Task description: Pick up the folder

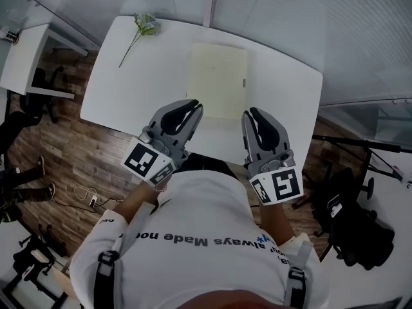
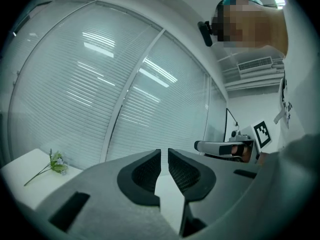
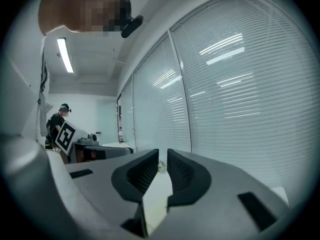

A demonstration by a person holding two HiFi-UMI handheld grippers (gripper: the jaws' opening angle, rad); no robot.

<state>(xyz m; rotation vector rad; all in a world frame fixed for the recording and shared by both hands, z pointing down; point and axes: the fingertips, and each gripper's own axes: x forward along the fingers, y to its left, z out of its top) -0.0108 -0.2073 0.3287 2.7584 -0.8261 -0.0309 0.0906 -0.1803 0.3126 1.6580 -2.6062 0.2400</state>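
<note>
A pale yellow folder (image 1: 217,76) lies flat on the white table (image 1: 129,89), towards its far middle. Both grippers hover side by side over the table's near edge and point at the folder. My left gripper (image 1: 195,107) is just short of the folder's near left corner. My right gripper (image 1: 251,114) is beside its near right corner. In the left gripper view the left gripper (image 2: 164,151) has its jaws almost together with nothing between them. The right gripper (image 3: 163,152) looks the same in its own view. Neither touches the folder.
A flower sprig (image 1: 145,24) lies at the table's far left corner, also in the left gripper view (image 2: 56,163). Window blinds (image 2: 100,84) stand behind the table. A second white desk (image 1: 22,56) is at the left, and black stands and chairs (image 1: 351,224) are on the right.
</note>
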